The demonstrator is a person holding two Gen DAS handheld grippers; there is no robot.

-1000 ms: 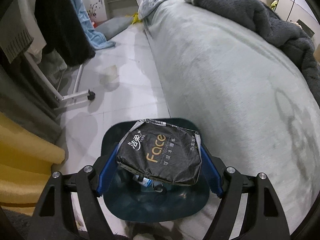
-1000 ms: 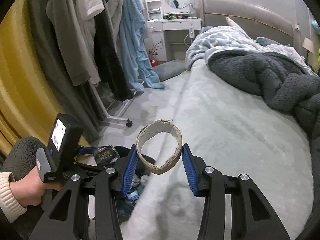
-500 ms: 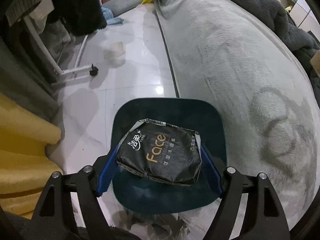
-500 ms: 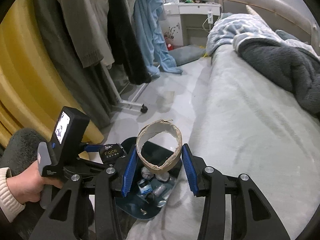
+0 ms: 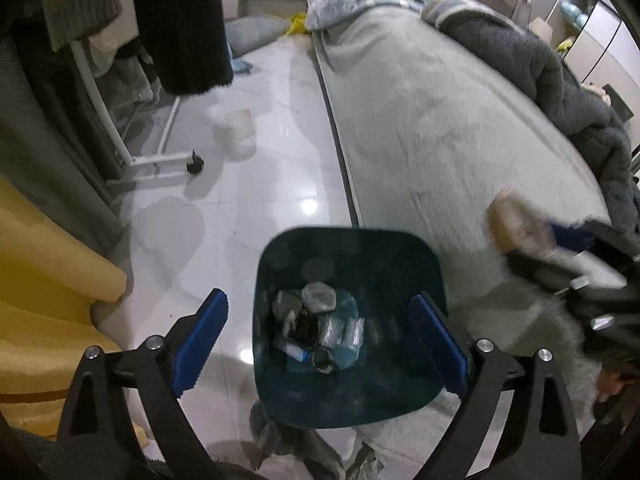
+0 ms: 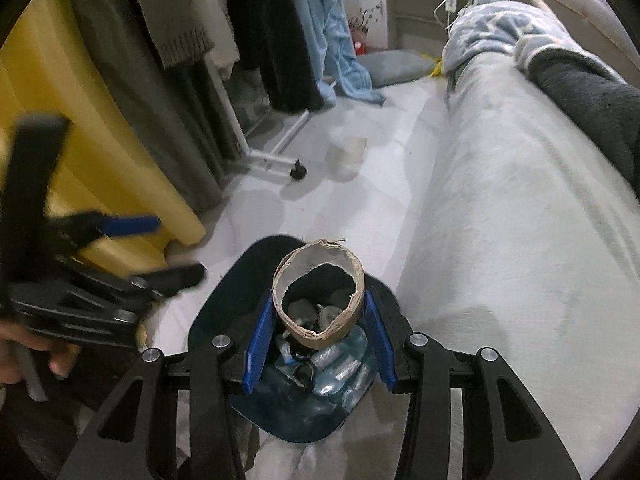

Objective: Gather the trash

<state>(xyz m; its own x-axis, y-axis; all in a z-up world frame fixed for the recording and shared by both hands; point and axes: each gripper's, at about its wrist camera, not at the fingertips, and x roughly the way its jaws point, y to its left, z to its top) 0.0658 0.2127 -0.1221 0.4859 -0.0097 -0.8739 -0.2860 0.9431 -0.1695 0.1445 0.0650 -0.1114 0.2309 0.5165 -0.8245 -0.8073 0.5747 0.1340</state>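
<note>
My left gripper (image 5: pixel 320 340) hangs over the dark teal bin (image 5: pixel 400 264). Its jaws are opening wide and nothing is between them. Several crumpled wrappers and a plastic bottle (image 5: pixel 340 332) lie at the bin's bottom. My right gripper (image 6: pixel 318 300) is shut on a torn cardboard tube (image 6: pixel 320 338), held on end just above the bin (image 6: pixel 220 300). In the left wrist view that tube (image 5: pixel 504 216) shows blurred at the right, beside the bin. In the right wrist view the left gripper (image 6: pixel 160 248) is a blur at the left, a hand (image 6: pixel 24 360) holding it.
The bin stands on white floor against a bed with a grey sheet (image 5: pixel 460 140) and a dark blanket (image 5: pixel 560 80). A wheeled clothes rack (image 5: pixel 160 160) with hanging clothes, yellow cushions (image 5: pixel 48 272) and a pale cup (image 5: pixel 238 136) on the floor lie beyond.
The left jaws have spread and the black tissue pack is gone from between them. The right gripper has come down with the tube to just over the bin.
</note>
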